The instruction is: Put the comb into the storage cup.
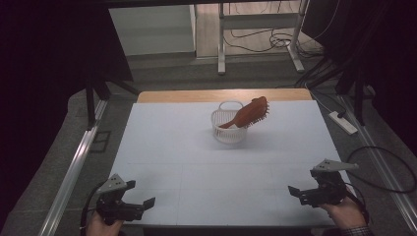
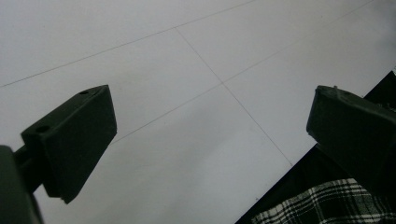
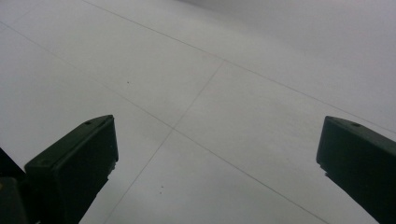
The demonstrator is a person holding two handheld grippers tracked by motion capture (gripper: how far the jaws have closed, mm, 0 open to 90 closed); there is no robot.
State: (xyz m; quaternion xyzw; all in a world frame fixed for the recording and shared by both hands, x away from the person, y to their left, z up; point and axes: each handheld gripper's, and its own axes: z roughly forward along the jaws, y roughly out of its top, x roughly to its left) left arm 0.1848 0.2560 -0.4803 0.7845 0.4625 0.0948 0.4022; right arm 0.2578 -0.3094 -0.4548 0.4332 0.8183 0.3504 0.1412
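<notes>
At the lower left of the high view, the left gripper (image 1: 139, 195) sits low over the near edge of the white sheet-covered table (image 1: 196, 167), its black jaws spread wide with nothing between them. At the lower right, the right gripper (image 1: 301, 192) is held in a hand (image 1: 346, 214) with a plaid cuff, its jaws likewise wide apart and empty. In the left gripper view, a patch of plaid cloth (image 2: 322, 205) shows at the bottom right. Farther back, just above frame centre, a small white plastic basket (image 1: 227, 129) stands on the table. A reddish-brown wooden hairbrush (image 1: 248, 113) leans in it, handle down inside, bristled head jutting over the right rim.
</notes>
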